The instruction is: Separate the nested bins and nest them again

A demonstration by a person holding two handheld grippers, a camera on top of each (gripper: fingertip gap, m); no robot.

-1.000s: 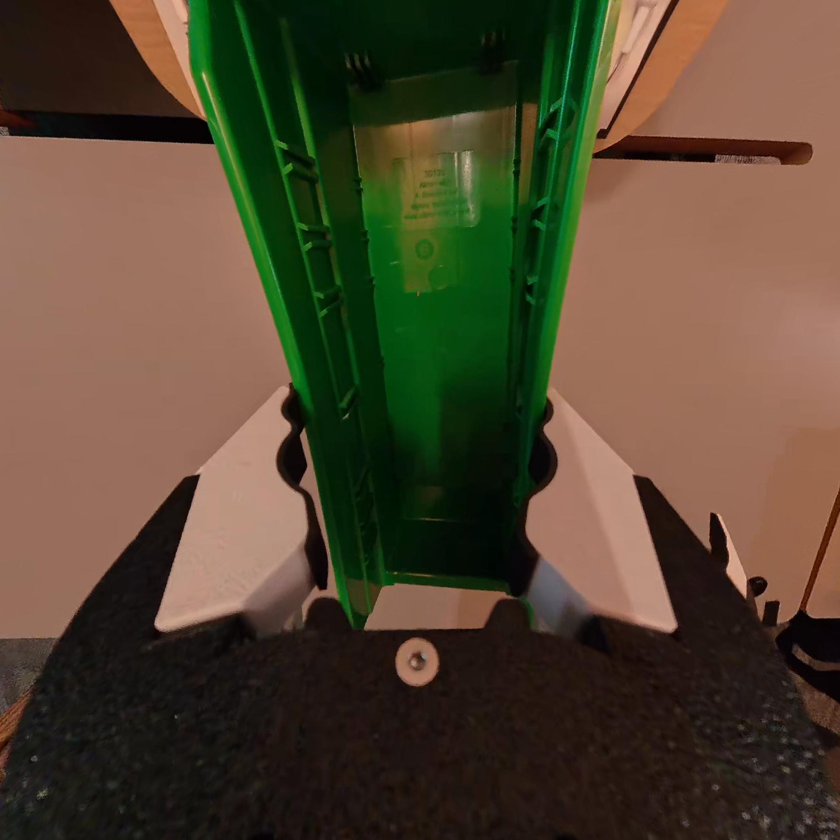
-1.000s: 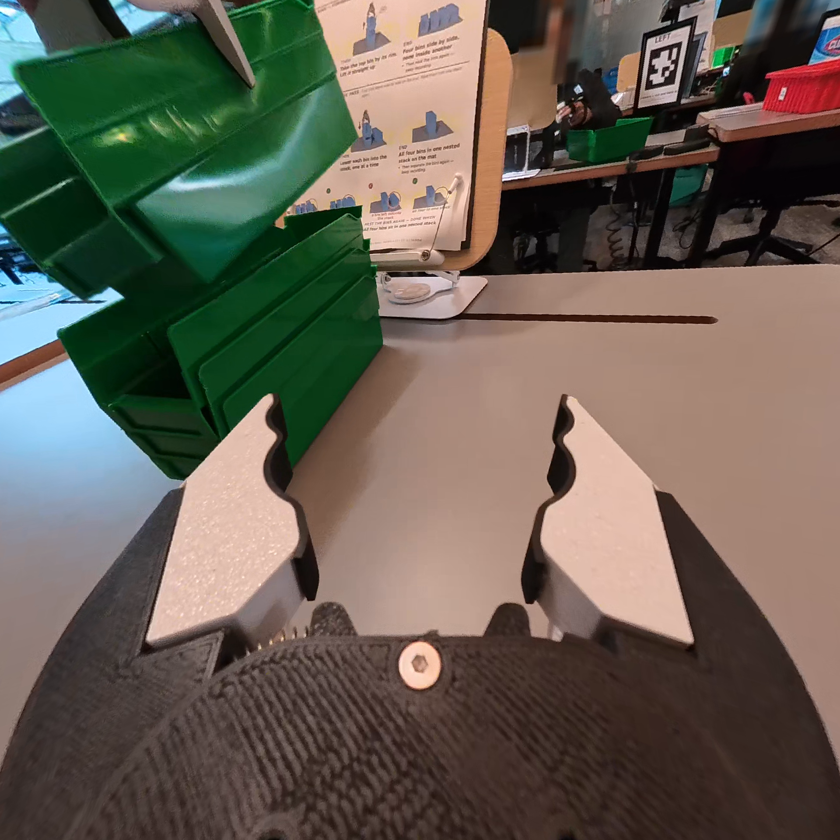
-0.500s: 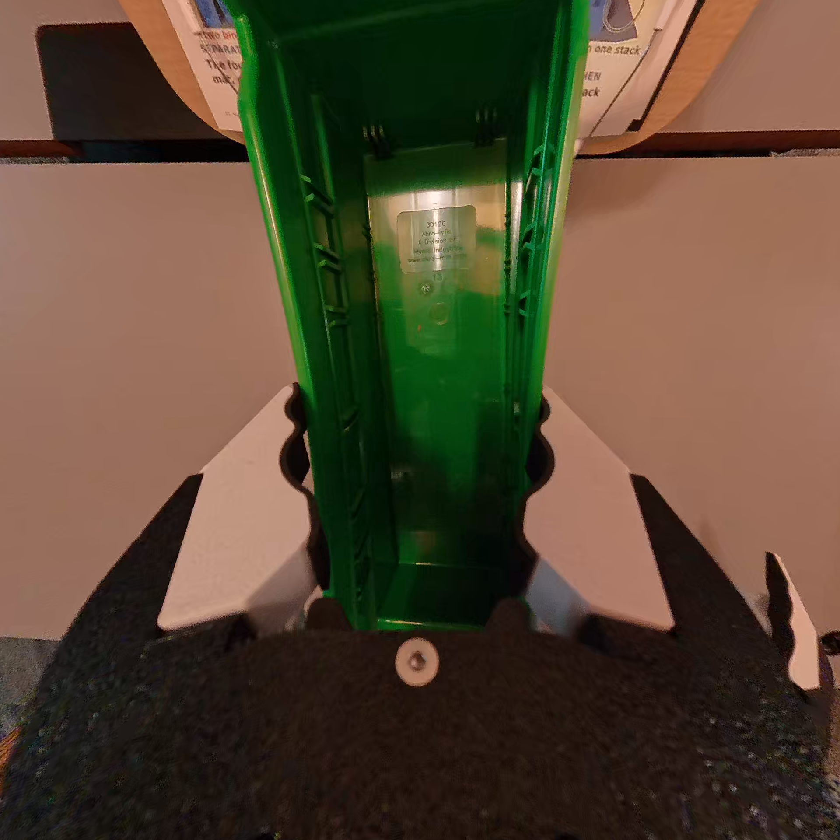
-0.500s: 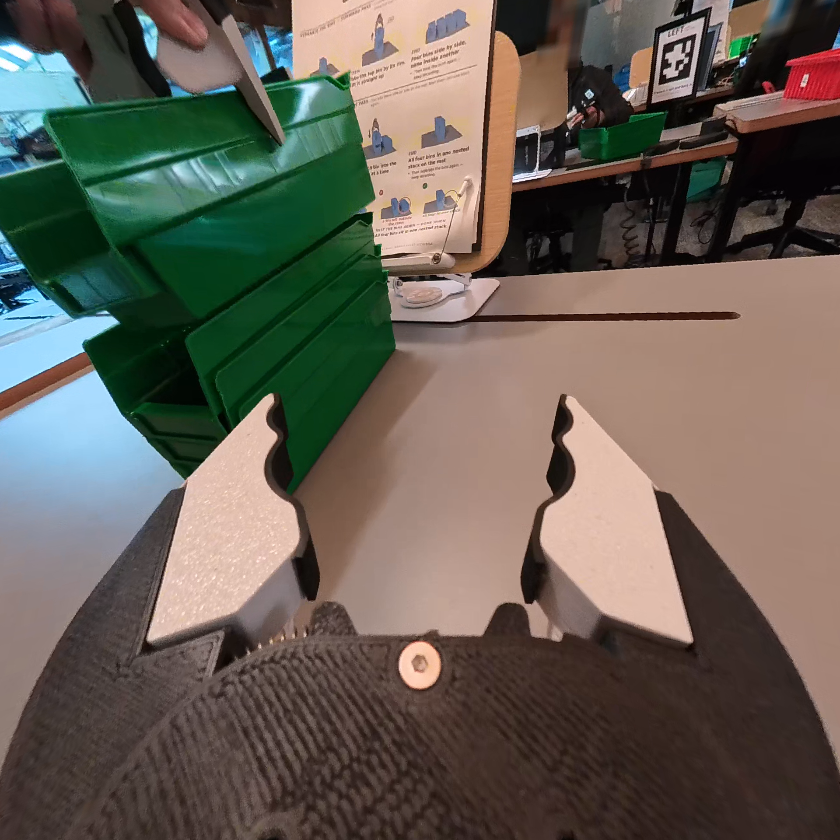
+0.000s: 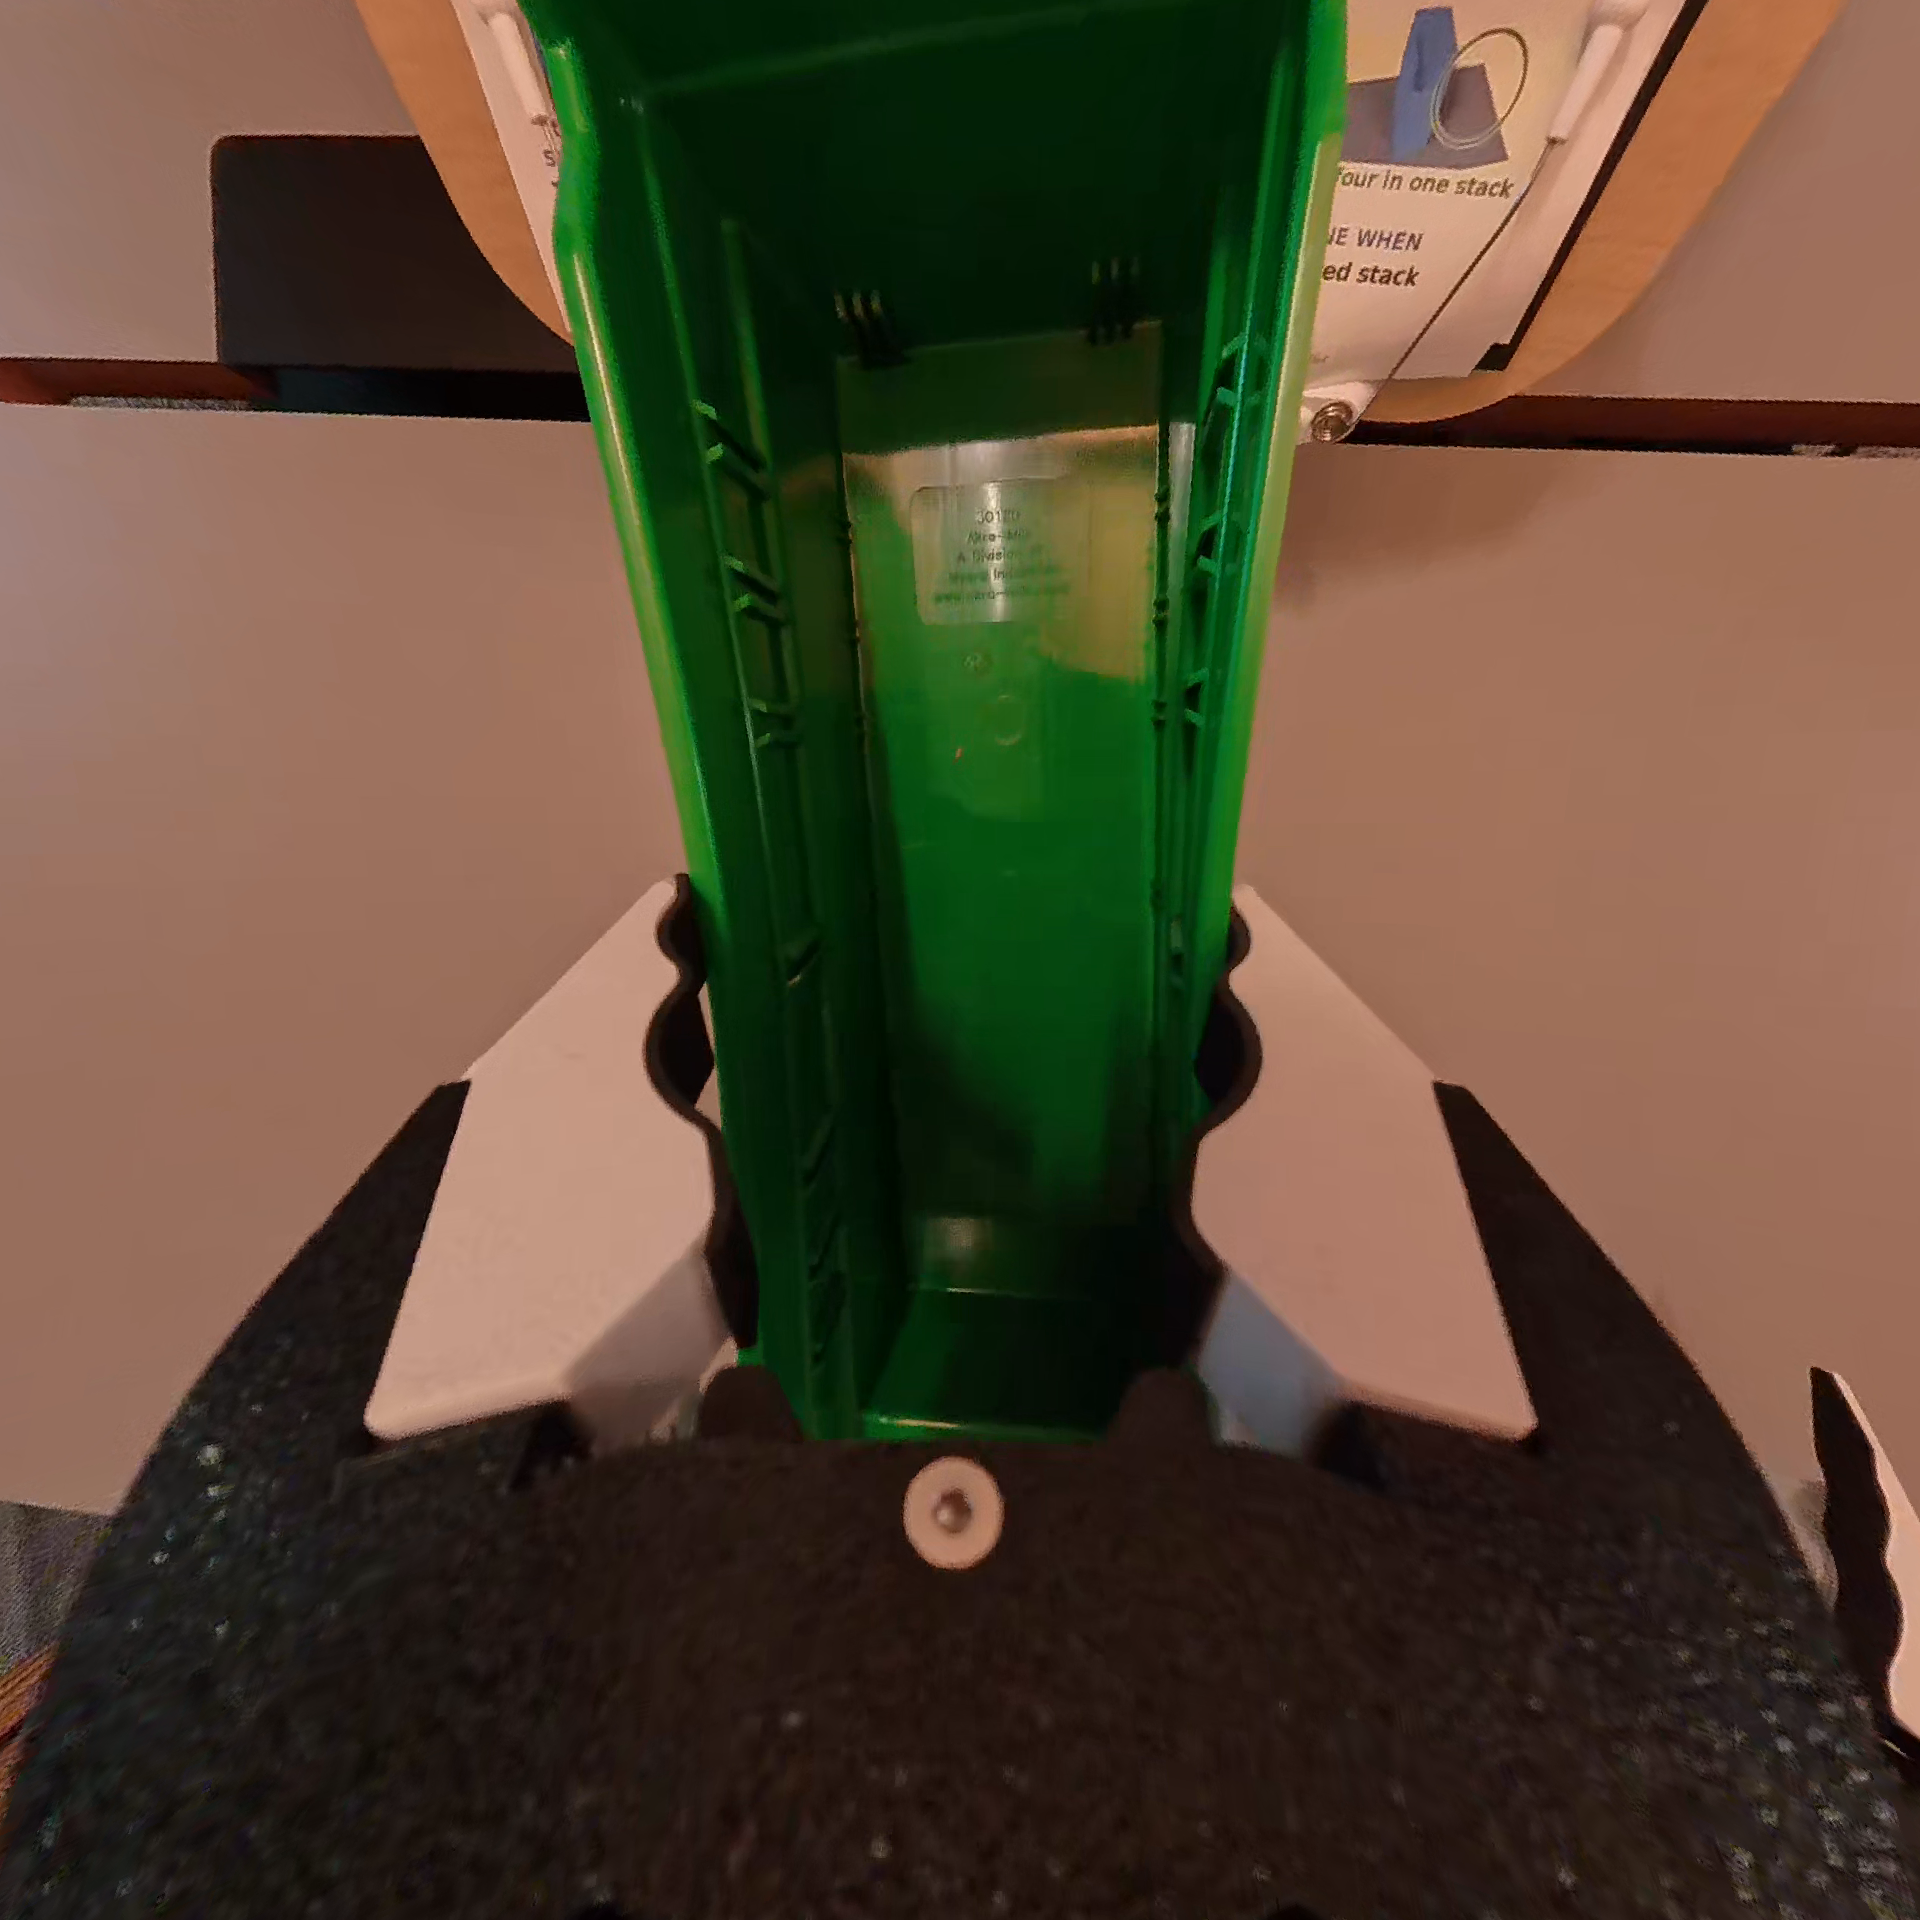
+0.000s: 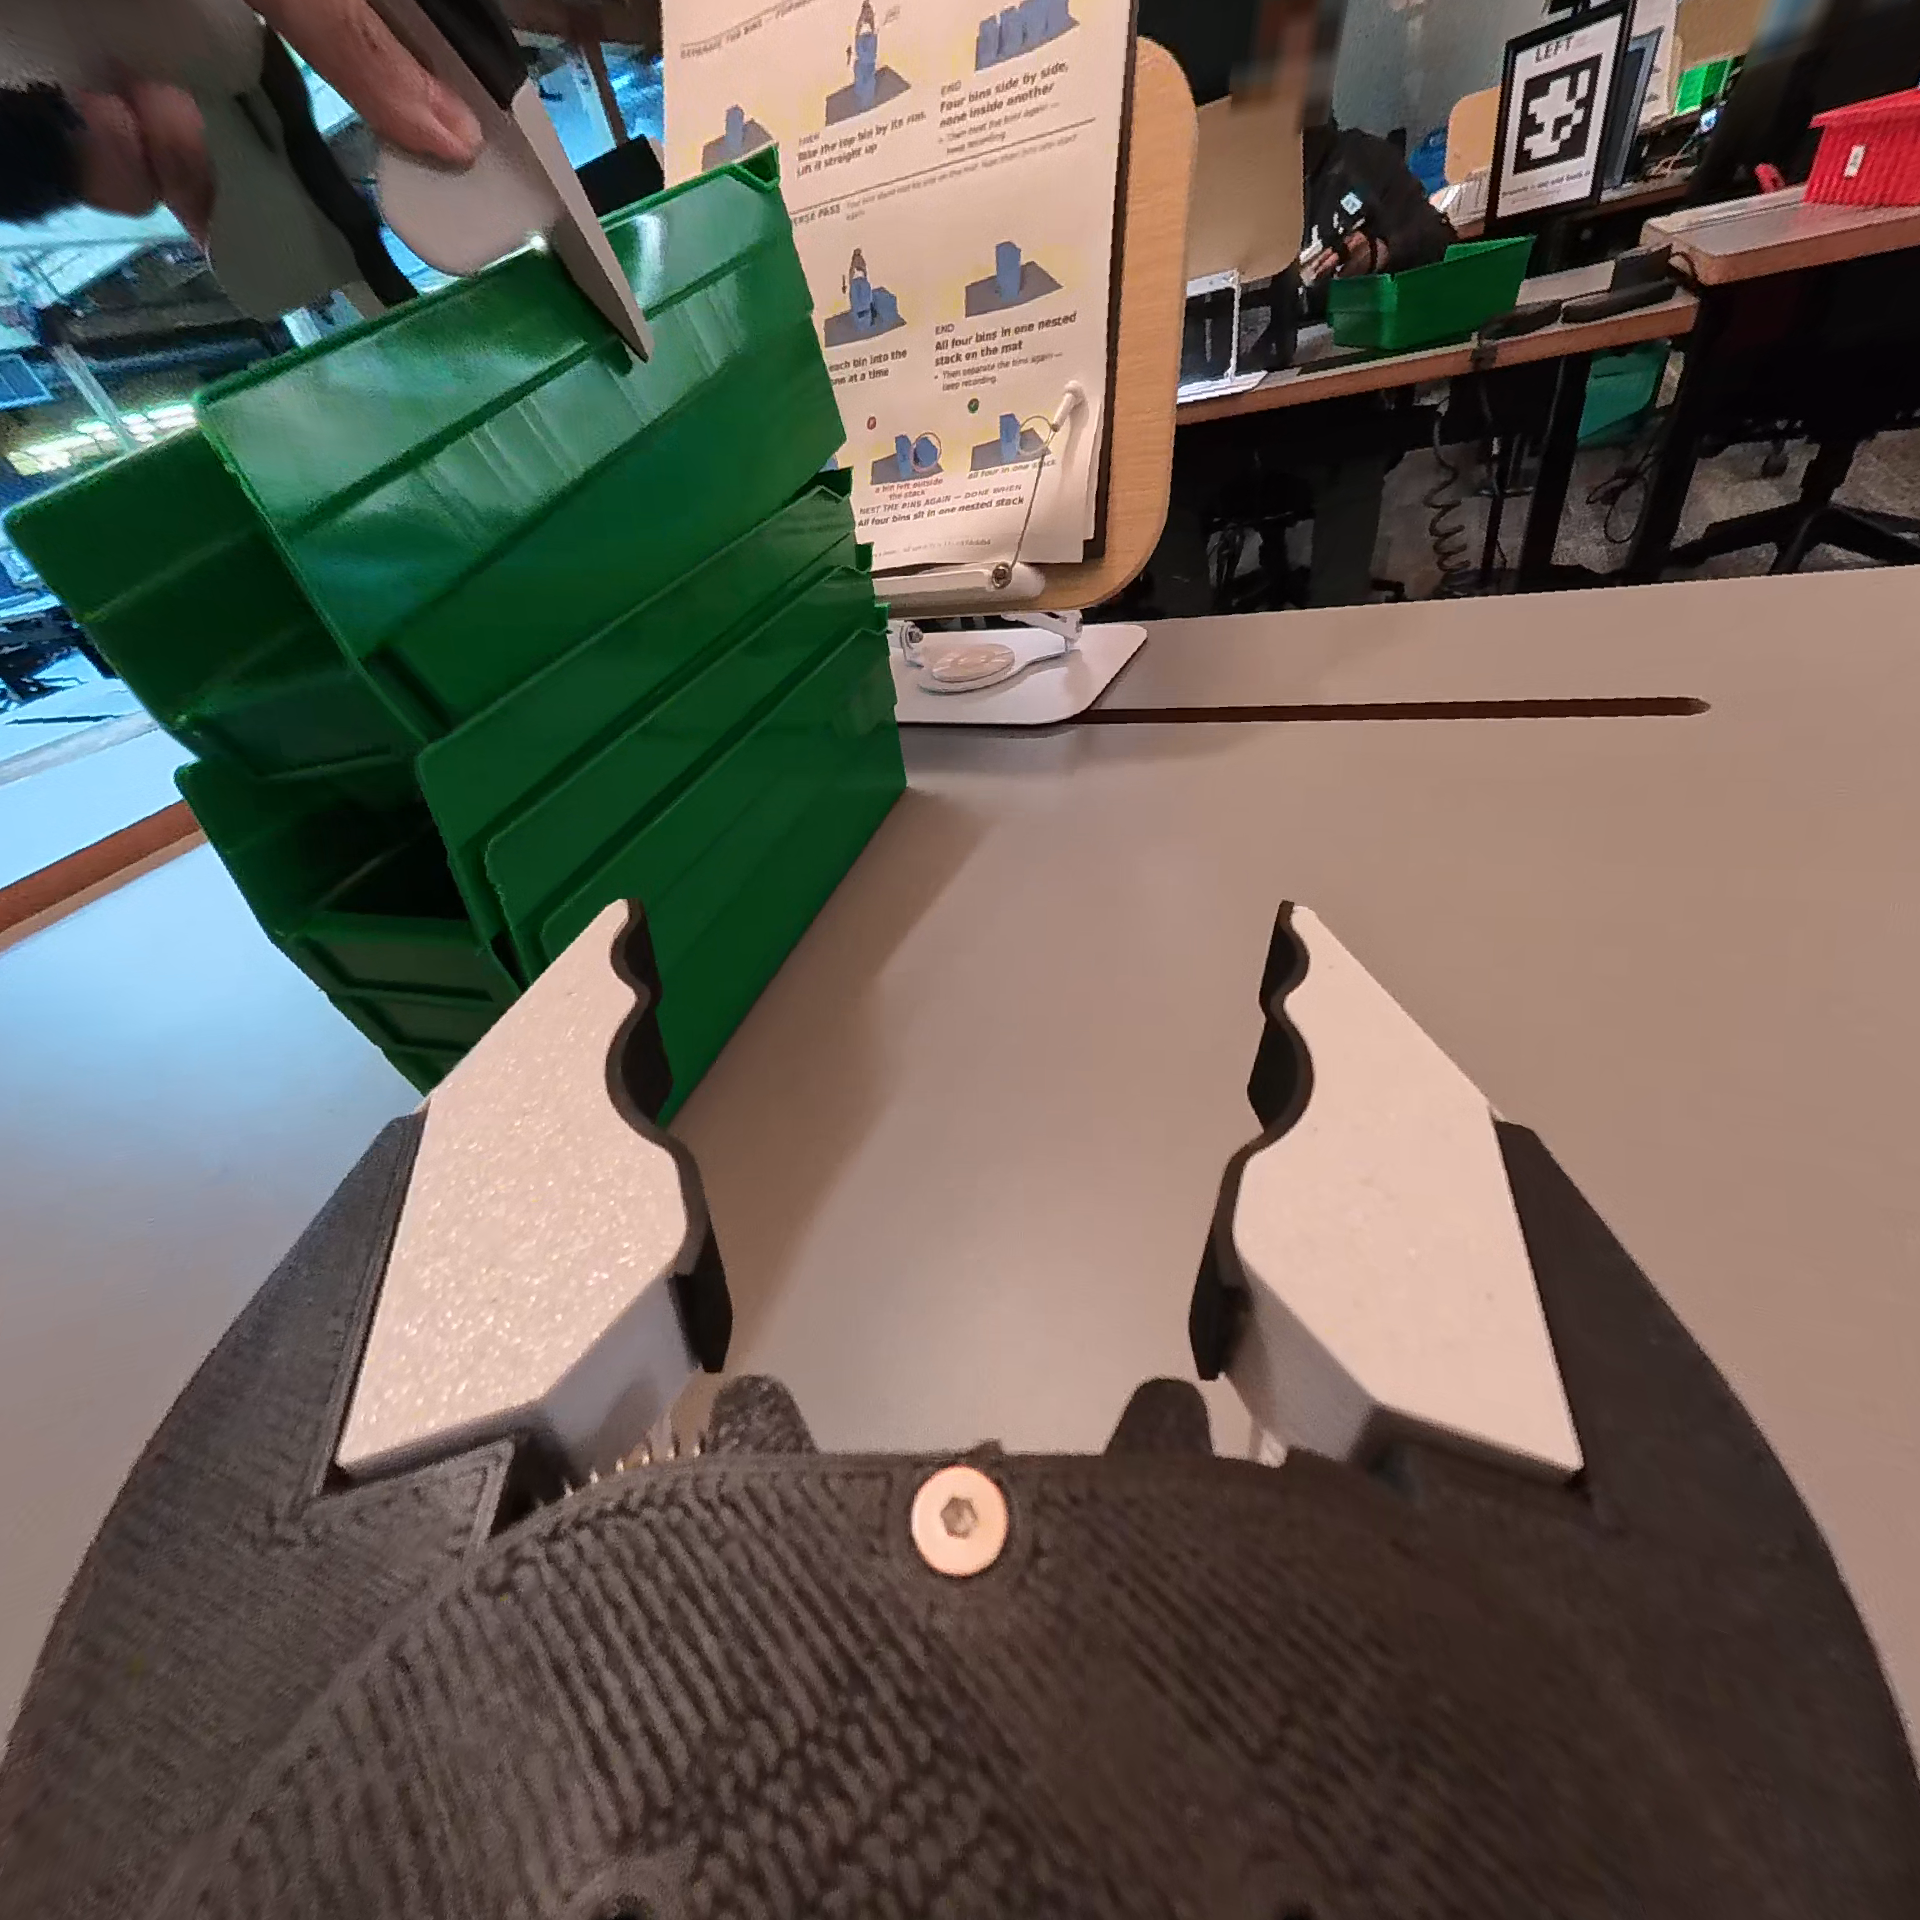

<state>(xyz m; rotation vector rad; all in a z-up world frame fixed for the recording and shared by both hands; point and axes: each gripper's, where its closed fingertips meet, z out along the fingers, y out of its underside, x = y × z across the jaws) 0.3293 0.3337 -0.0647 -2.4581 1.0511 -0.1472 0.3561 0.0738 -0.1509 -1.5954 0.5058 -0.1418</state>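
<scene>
My left gripper (image 5: 956,935) is shut on a green bin (image 5: 977,644), gripping both side walls; I look straight into its open inside. In the right wrist view that same held bin (image 6: 499,488) hangs tilted just above a stack of nested green bins (image 6: 665,831) on the grey table (image 6: 1351,935), with the left gripper's finger (image 6: 582,260) on its rim and a hand behind it. My right gripper (image 6: 956,1039) is open and empty, low over the table just right of the stack.
An instruction sheet on a wooden stand (image 6: 987,291) stands behind the stack, its metal base (image 6: 1018,665) on the table. A dark slot (image 6: 1382,711) runs across the table. Other desks with a green bin (image 6: 1423,291) and a red bin (image 6: 1865,156) are far behind.
The left gripper has lowered the held bin toward the stack of bins. The right gripper has moved slightly closer to the stack and stays open.
</scene>
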